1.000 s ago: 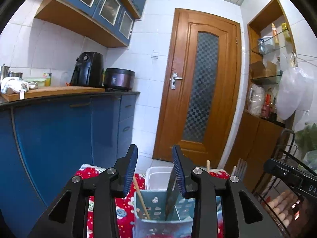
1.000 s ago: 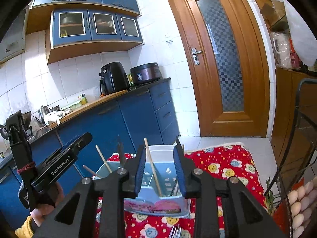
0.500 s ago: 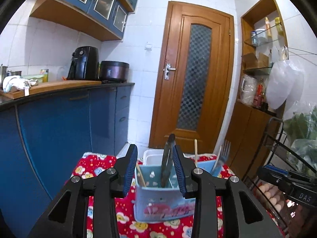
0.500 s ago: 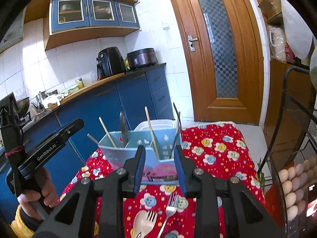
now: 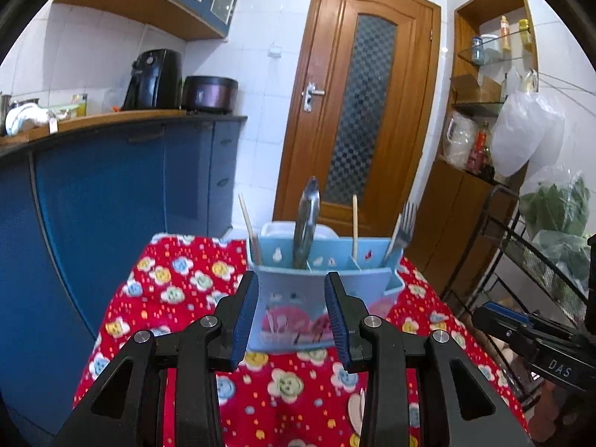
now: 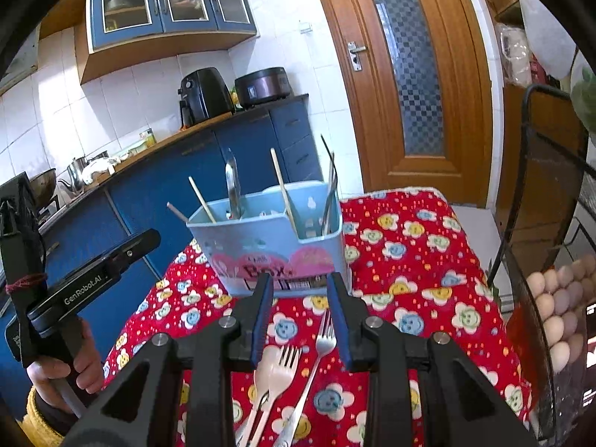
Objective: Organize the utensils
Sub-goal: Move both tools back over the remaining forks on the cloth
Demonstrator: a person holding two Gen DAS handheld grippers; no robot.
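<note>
A light blue utensil box (image 5: 320, 298) (image 6: 275, 246) stands on a red flowered cloth (image 5: 175, 290) (image 6: 409, 268). Metal tongs (image 5: 306, 223) (image 6: 232, 186), wooden chopsticks (image 5: 354, 223) (image 6: 283, 186) and a fork (image 5: 404, 223) stand in its compartments. My left gripper (image 5: 291, 316) is open and empty, in front of the box. My right gripper (image 6: 300, 316) is open and empty, above two forks (image 6: 316, 354) and a pale spoon (image 6: 260, 372) lying on the cloth.
Blue cabinets (image 5: 111, 193) run along the left with an air fryer (image 6: 203, 93) and a cooker (image 6: 262, 85) on top. A wire rack with eggs (image 6: 558, 309) stands at the right. A wooden door (image 5: 357, 111) is behind. A white tub (image 5: 283, 229) sits behind the box.
Both grippers have pulled back and up from the box, which now shows whole in front of them. The tongs stay standing in the box. Forks and the spoon have come into the right view.
</note>
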